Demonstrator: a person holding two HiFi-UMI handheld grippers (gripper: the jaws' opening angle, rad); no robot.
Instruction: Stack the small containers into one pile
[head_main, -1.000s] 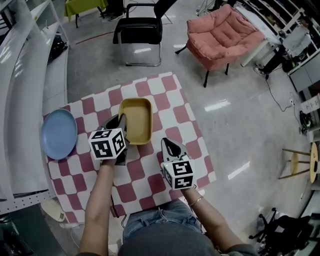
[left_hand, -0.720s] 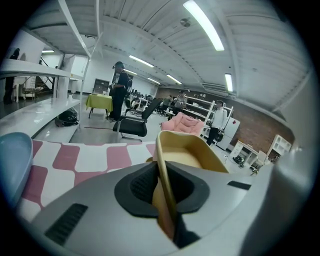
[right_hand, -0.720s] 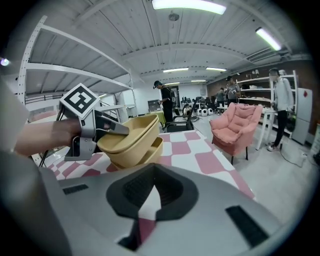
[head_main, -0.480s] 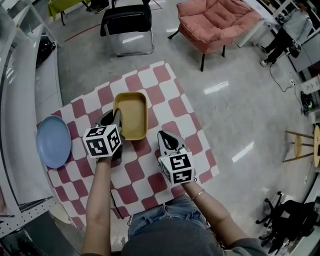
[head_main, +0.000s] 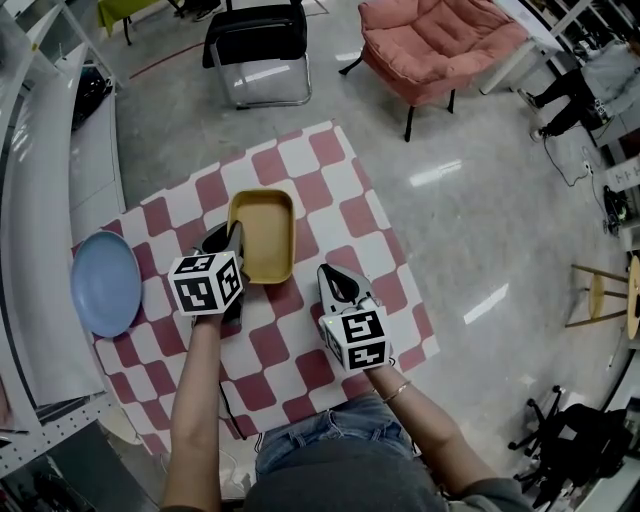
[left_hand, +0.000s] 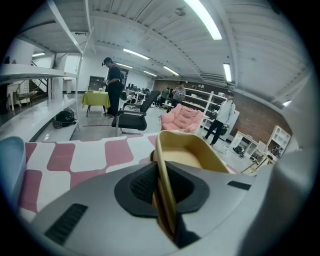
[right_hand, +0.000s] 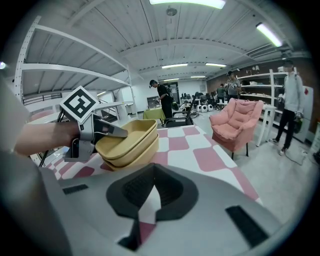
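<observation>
A pile of nested yellow containers (head_main: 265, 235) sits on the red-and-white checked cloth (head_main: 330, 170). My left gripper (head_main: 234, 240) is shut on the left rim of the top container (left_hand: 187, 152); the thin rim runs between the pads (left_hand: 145, 185). The right gripper view shows the pile (right_hand: 131, 142) with the left gripper (right_hand: 107, 129) clamped on its near edge. My right gripper (head_main: 337, 280) hovers over the cloth to the right of the pile and apart from it. Its jaws (right_hand: 150, 200) are shut with nothing in them.
A blue plate (head_main: 105, 283) lies at the cloth's left edge, also in the left gripper view (left_hand: 10, 165). Beyond the table stand a black chair (head_main: 255, 45) and a pink armchair (head_main: 440, 40). White shelving (head_main: 40, 200) runs along the left. People stand far off.
The head view shifted a little. My left gripper has kept its hold on the top container and come down slightly. The right gripper has barely moved.
</observation>
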